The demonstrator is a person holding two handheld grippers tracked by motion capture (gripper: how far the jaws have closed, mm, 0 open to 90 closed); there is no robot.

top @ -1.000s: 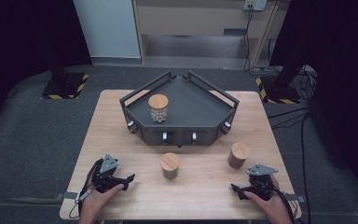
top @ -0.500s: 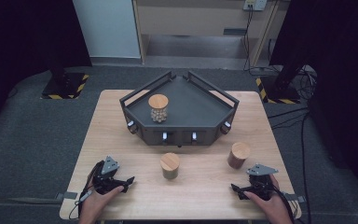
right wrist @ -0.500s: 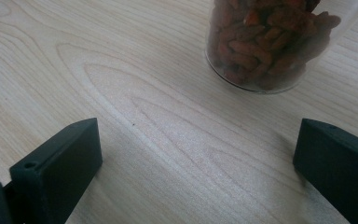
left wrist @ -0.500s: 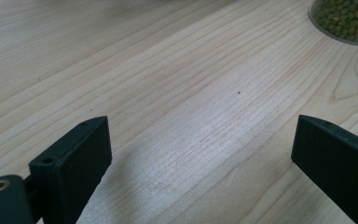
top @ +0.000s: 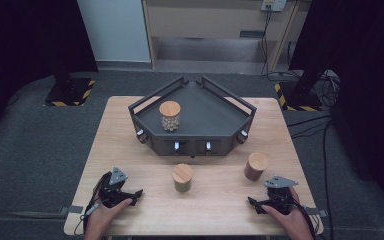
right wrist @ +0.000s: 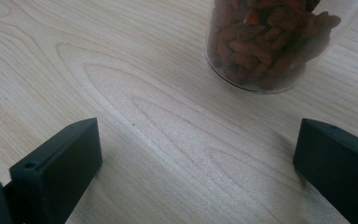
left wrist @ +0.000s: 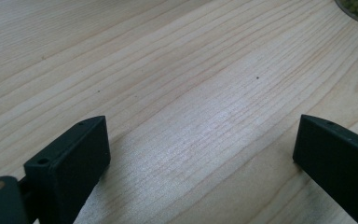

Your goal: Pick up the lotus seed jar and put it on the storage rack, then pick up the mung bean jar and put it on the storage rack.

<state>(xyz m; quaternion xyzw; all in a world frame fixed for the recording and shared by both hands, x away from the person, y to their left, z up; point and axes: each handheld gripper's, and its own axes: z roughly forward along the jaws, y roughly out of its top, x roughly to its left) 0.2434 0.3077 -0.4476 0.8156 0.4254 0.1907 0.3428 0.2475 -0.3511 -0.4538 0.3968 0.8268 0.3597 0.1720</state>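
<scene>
Three jars with round wooden lids stand in the scene, and none of them, nor anything else in sight, carries writing that can be read. The room beyond is dark, with grey floor all round, a pale panel and a shelf unit at the back wall, and two stand bases marked with yellow and black stripes (top: 70, 92) on the floor at the far corners. The light wooden table (top: 130, 145) fills the middle, its grain running plain and bare under both grippers. At its far half sits a black angular tray (top: 215, 112) with raised rails and small knobs on its front wall; on the tray's left part stands one jar of pale round pieces (top: 170, 116). Nothing lies between the grippers and the two jars on the bare wood. The jar of green contents (top: 182, 177) stands in the middle, in front of the tray, to the right of the left gripper (top: 135, 196) and well apart from it. The jar of reddish-brown pieces (right wrist: 265, 42) stands at the right, near the right gripper (top: 254, 204) and just ahead of it. Both grippers rest low at the near edge of the table, each in a hand. The left gripper's jaws have just been opening and stand wide with only wood between them; the right gripper's jaws are likewise spread wide and grasp nothing.
</scene>
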